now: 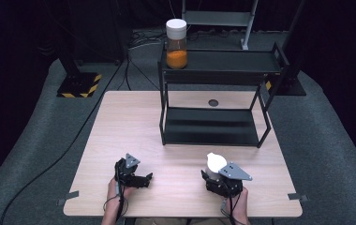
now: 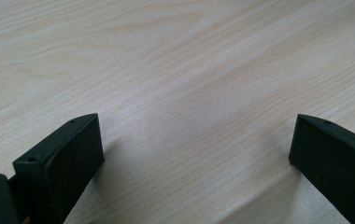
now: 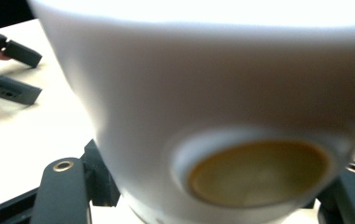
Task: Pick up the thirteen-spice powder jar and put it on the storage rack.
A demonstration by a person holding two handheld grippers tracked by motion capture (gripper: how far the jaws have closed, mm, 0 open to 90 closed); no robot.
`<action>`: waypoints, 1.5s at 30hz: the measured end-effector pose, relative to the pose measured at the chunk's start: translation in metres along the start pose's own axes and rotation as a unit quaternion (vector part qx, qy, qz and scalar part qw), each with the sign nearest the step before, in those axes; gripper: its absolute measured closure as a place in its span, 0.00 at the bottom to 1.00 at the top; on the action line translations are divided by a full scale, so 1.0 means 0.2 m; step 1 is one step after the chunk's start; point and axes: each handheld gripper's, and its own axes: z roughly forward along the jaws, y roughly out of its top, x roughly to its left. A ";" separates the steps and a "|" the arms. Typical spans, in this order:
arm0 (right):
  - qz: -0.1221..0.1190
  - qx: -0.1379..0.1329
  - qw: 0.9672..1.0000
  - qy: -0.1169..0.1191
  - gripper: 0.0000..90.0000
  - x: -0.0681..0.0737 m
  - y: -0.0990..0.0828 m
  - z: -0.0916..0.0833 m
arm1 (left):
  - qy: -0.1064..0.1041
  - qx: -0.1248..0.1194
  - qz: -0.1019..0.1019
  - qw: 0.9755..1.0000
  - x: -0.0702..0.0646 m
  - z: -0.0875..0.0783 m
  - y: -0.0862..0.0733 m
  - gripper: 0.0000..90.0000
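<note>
The right gripper (image 1: 212,174) pinches a white cup (image 1: 214,162) at 5 o'clock on the table (image 1: 120,122). The left gripper (image 1: 147,178), at 7 o'clock, has its 2 jaws spread wide over bare wood.

A pale wood-grain worktop (image 1: 120,140) stands on grey carpet floor (image 1: 35,136). Toward its far edge, right of centre, stands a black two-tier metal shelf rack (image 1: 213,93), its legs resting on the worktop. On the left end of the rack's upper shelf stands a clear jar (image 1: 176,43) with a white lid, part-filled with orange contents. The lower shelf (image 1: 209,126) lies just above the worktop. A small round dark hole (image 1: 213,102) sits in the worktop behind the rack. Grey tape tabs (image 1: 68,195) mark the worktop's near corners.
</note>
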 end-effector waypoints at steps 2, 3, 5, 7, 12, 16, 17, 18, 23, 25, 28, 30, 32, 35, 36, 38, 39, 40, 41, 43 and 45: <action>0.003 -0.002 1.000 -0.003 0.33 -0.02 0.01 -0.01 | 0.000 0.000 0.000 1.000 0.00 0.00 0.00 0.03; 0.004 -0.003 1.000 -0.006 0.33 -0.03 0.02 -0.02 | 0.000 0.000 0.000 1.000 0.00 0.00 0.00 0.03; 0.004 -0.006 1.000 -0.010 0.33 -0.05 0.03 -0.03 | 0.000 0.000 0.000 1.000 0.00 0.00 0.00 0.03; 0.005 -0.007 1.000 -0.015 0.33 -0.06 0.04 -0.04 | 0.000 0.000 0.000 1.000 0.00 0.00 0.00 0.03; 0.012 -0.012 1.000 -0.026 0.33 -0.10 0.06 -0.06 | 0.000 0.000 0.000 1.000 0.00 0.00 0.00 0.03; 0.020 -0.016 0.999 -0.032 0.33 -0.13 0.08 -0.07 | 0.001 0.000 0.000 1.000 0.00 0.00 0.00 0.03; 0.021 -0.017 0.999 -0.034 0.33 -0.14 0.09 -0.07 | 0.001 0.000 0.000 1.000 0.00 0.00 0.00 0.03; 0.022 -0.018 0.999 -0.035 0.33 -0.15 0.09 -0.08 | 0.001 0.000 0.000 1.000 0.00 0.00 0.00 0.03; 0.030 -0.024 0.998 -0.046 0.33 -0.19 0.12 -0.09 | 0.001 0.000 0.000 1.000 0.00 0.00 0.00 0.03; 0.031 -0.027 0.998 -0.048 0.33 -0.20 0.13 -0.10 | 0.001 0.000 0.000 1.000 0.00 0.00 0.00 0.03; 0.030 -0.030 0.998 -0.052 0.33 -0.23 0.15 -0.11 | 0.001 -0.001 0.001 1.000 0.00 0.00 0.00 0.03; 0.031 -0.029 0.998 -0.053 0.33 -0.24 0.16 -0.11 | 0.001 0.000 0.000 1.000 0.00 0.00 0.00 0.03; 0.029 -0.030 0.997 -0.059 0.33 -0.26 0.18 -0.12 | 0.001 0.000 0.000 1.000 0.00 0.00 0.00 0.03; 0.031 -0.032 0.997 -0.063 0.33 -0.28 0.19 -0.12 | 0.001 0.000 0.000 1.000 0.00 0.00 0.00 0.03; 0.032 -0.033 0.997 -0.064 0.33 -0.29 0.20 -0.12 | 0.001 0.000 0.000 1.000 0.00 0.00 0.00 0.03; 0.032 -0.034 0.997 -0.068 0.33 -0.31 0.22 -0.12 | 0.001 0.000 0.000 1.000 0.00 0.00 0.00 0.03; 0.033 -0.034 0.996 -0.072 0.33 -0.32 0.23 -0.12 | 0.000 0.000 0.000 1.000 0.00 0.00 0.00 0.03; 0.033 -0.034 0.996 -0.072 0.33 -0.32 0.23 -0.12 | 0.000 0.000 0.000 1.000 0.00 0.00 0.00 0.03; 0.034 -0.034 0.996 -0.072 0.33 -0.33 0.24 -0.12 | 0.001 0.000 0.000 1.000 0.00 0.00 0.00 0.03; 0.034 -0.035 0.996 -0.074 0.33 -0.35 0.26 -0.12 | 0.001 0.000 0.000 1.000 0.00 0.00 0.00 0.03; 0.034 -0.034 0.996 -0.077 0.33 -0.36 0.27 -0.11 | 0.001 0.000 0.000 1.000 0.00 0.00 0.00 0.03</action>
